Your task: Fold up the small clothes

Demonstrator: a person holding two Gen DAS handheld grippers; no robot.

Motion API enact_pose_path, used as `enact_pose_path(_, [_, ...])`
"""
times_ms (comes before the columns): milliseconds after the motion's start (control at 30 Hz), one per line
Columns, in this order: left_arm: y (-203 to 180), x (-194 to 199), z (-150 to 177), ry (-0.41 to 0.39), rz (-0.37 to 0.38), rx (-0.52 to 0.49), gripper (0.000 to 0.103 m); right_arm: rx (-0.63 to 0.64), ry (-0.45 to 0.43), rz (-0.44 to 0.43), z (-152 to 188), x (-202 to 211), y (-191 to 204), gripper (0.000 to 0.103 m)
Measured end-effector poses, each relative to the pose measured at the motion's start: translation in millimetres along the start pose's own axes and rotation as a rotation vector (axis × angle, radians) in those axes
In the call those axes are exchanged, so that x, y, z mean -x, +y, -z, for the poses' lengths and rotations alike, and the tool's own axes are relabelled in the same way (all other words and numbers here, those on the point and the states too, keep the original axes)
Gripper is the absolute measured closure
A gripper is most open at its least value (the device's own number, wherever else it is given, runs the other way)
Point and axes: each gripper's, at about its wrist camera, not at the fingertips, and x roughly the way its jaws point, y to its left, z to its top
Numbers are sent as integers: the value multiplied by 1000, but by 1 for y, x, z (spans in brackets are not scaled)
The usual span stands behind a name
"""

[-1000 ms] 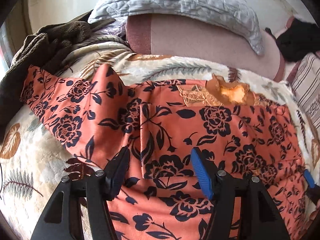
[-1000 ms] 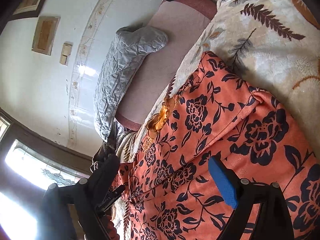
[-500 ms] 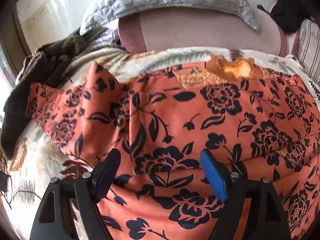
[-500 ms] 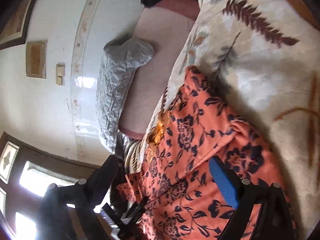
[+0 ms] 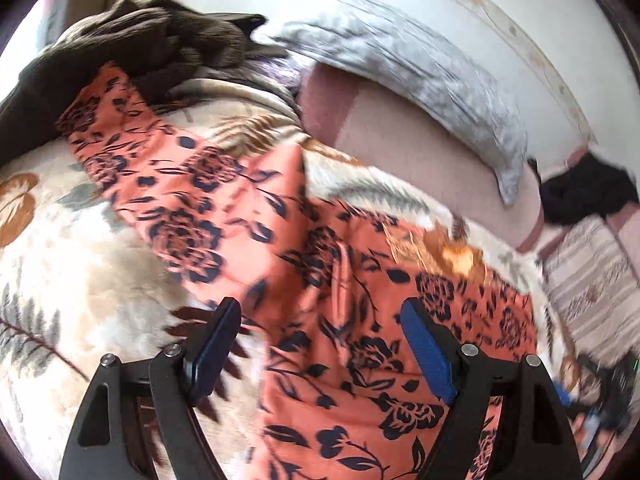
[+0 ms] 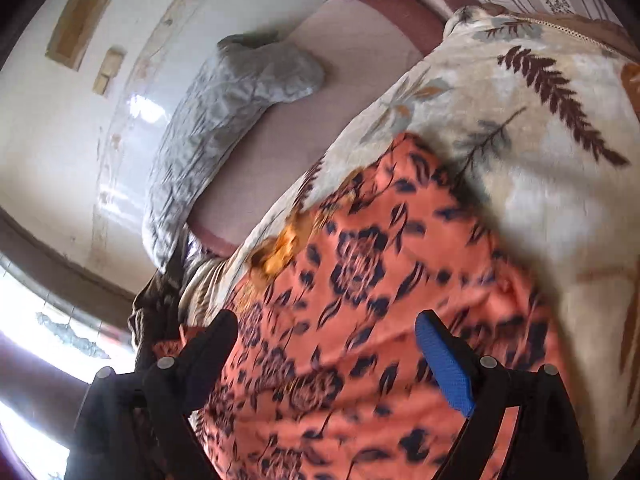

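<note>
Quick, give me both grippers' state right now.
Left gripper: open, holding nothing, above the orange floral garment.
Right gripper: open, holding nothing, above the same garment.

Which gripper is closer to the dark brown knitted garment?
Left. The left gripper views the dark brown knitted garment just beyond the orange floral garment; from the right gripper it lies farther.

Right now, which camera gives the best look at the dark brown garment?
The left wrist view: the dark brown garment lies heaped at the blanket's far edge, mostly visible. The right wrist view catches only a dim, blurred sliver beside the window.
</note>
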Motion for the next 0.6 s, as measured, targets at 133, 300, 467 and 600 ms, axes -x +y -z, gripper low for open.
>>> enact_pose_path(133, [97, 11, -40, -10, 58, 261, 21, 30, 83, -84, 64, 5, 25, 10])
enact_pose_path(300, [187, -15, -85, -19, 94, 541, 22, 141, 129, -98, 91, -14, 50, 10])
enact_pose_path(467, [225, -48, -118, -68, 76, 632, 22, 146, 161, -116, 91, -27, 46, 10])
enact_pose_path(600, [236, -67, -136, -78, 52, 632, 22, 160, 173, -117, 86, -35, 47, 10])
